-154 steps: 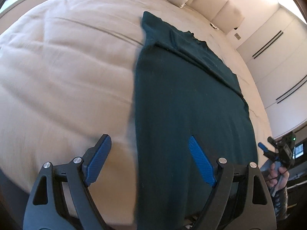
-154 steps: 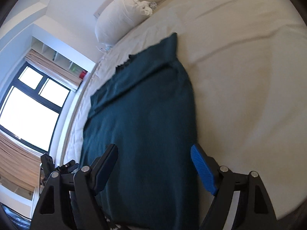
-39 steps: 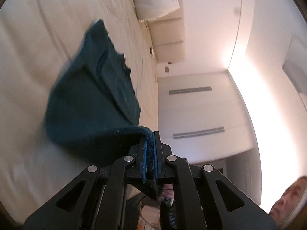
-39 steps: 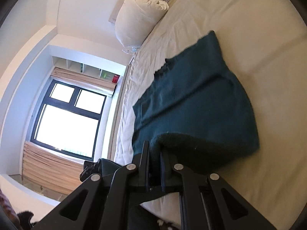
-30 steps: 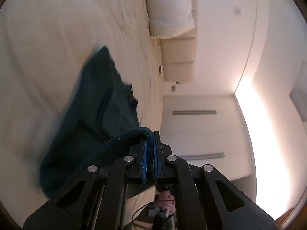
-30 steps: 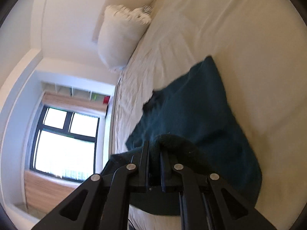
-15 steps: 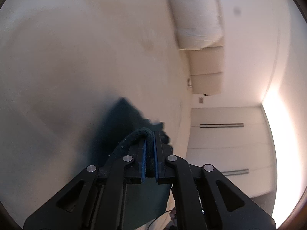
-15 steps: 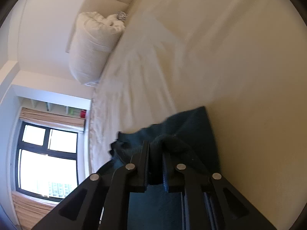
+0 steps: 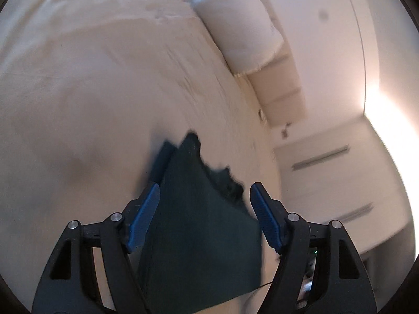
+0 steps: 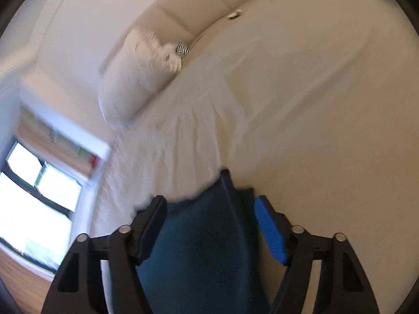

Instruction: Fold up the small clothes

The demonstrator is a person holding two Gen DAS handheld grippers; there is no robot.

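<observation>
A dark teal garment (image 9: 201, 225) lies folded over on the cream bed (image 9: 78, 104). Its doubled edge reaches away from me in both wrist views. My left gripper (image 9: 204, 198) hangs just above the cloth with its jaws opening, and the blue pads (image 9: 142, 217) stand apart from the fabric. In the right wrist view the same garment (image 10: 209, 248) shows below my right gripper (image 10: 209, 209). Its jaws are opening too, and the blue pad (image 10: 269, 235) is clear of the cloth. Neither gripper holds anything.
A white pillow (image 9: 243, 28) lies by the padded headboard (image 9: 282, 89). In the right wrist view the pillow (image 10: 131, 73) sits at the upper left, with a bright window (image 10: 31, 196) beside the bed. Bare bedding (image 10: 327, 104) spreads beyond the garment.
Both grippers carried the garment's near edge forward over its far part, then opened and let it go. The cloth now lies doubled on the bed.
</observation>
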